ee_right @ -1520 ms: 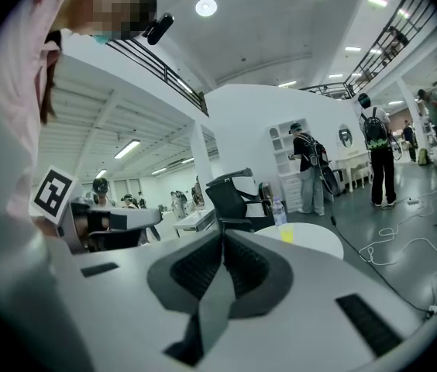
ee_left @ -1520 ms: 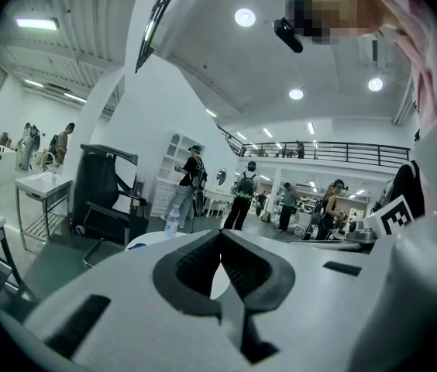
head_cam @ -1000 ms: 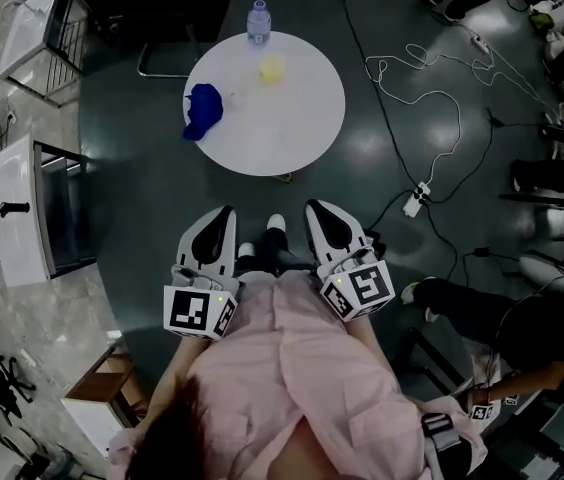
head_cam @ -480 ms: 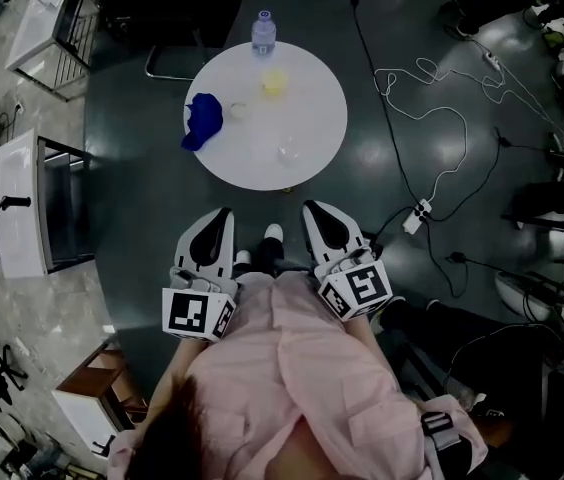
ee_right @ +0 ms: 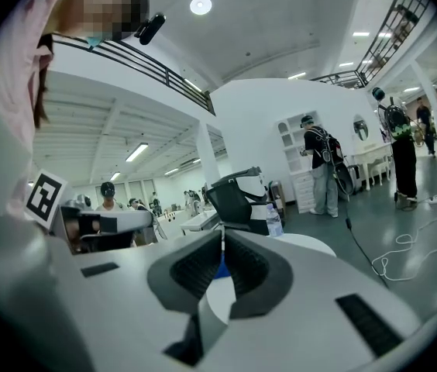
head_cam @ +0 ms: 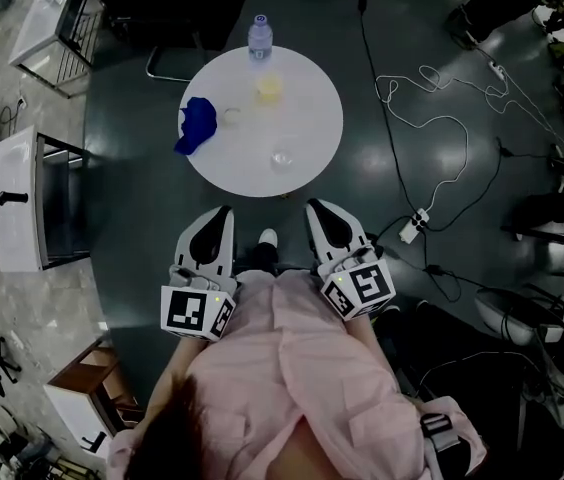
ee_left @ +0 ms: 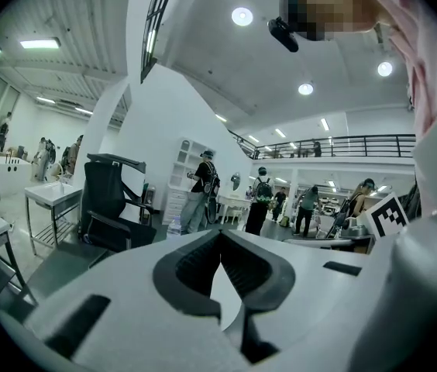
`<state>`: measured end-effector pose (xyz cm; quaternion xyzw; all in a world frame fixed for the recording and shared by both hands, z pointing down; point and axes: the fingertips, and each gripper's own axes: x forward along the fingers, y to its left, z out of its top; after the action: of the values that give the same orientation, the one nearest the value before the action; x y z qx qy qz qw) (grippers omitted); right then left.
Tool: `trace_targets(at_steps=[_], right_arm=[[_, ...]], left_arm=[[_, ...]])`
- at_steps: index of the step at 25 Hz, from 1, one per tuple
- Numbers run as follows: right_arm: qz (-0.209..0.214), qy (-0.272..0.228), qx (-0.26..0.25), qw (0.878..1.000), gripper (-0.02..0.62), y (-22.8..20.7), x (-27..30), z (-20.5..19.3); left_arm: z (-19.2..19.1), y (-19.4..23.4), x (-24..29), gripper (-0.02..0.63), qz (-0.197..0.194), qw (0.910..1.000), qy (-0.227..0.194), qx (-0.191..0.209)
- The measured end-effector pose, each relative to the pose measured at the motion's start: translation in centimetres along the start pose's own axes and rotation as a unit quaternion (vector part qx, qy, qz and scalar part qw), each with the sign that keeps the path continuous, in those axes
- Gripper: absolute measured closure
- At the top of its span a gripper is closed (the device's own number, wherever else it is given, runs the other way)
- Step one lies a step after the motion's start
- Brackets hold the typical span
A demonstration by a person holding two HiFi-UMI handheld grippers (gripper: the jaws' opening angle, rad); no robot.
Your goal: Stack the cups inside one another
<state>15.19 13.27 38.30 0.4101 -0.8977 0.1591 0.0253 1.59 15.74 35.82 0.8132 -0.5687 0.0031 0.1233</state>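
Note:
On the round white table [head_cam: 307,128] stand a yellow cup [head_cam: 269,88] near the far side, a clear cup [head_cam: 282,157] near the front edge and a faint clear cup [head_cam: 230,118] beside a blue cloth [head_cam: 194,124]. Both grippers are held low in front of my body, short of the table. My left gripper [head_cam: 224,212] is shut with nothing in it, its tips meeting in the left gripper view [ee_left: 220,235]. My right gripper [head_cam: 315,207] is likewise shut and empty [ee_right: 222,240]. Past its jaws show the blue cloth [ee_right: 220,269] and the table [ee_right: 307,246].
A water bottle [head_cam: 259,34] stands at the table's far edge, with a black chair [head_cam: 167,8] behind it. White cables and a power strip [head_cam: 411,226] lie on the floor at right. A white desk [head_cam: 17,203] stands at left. People stand far off.
The table has come a little nearer to me in the head view, and the clear cup near its front edge now shows. Both grippers stay shut in front of my body.

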Motion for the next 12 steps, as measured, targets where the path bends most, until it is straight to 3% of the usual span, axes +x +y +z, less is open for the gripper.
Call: trace_targets(at_steps=[12], right_arm=[[-0.028,-0.008,0.003,1.000,0.561,-2.1,0.8,0.8]], left_arm=[[0.7,0.8,3.1,0.588,-0.021,0.9997,-0.003,-0.011]])
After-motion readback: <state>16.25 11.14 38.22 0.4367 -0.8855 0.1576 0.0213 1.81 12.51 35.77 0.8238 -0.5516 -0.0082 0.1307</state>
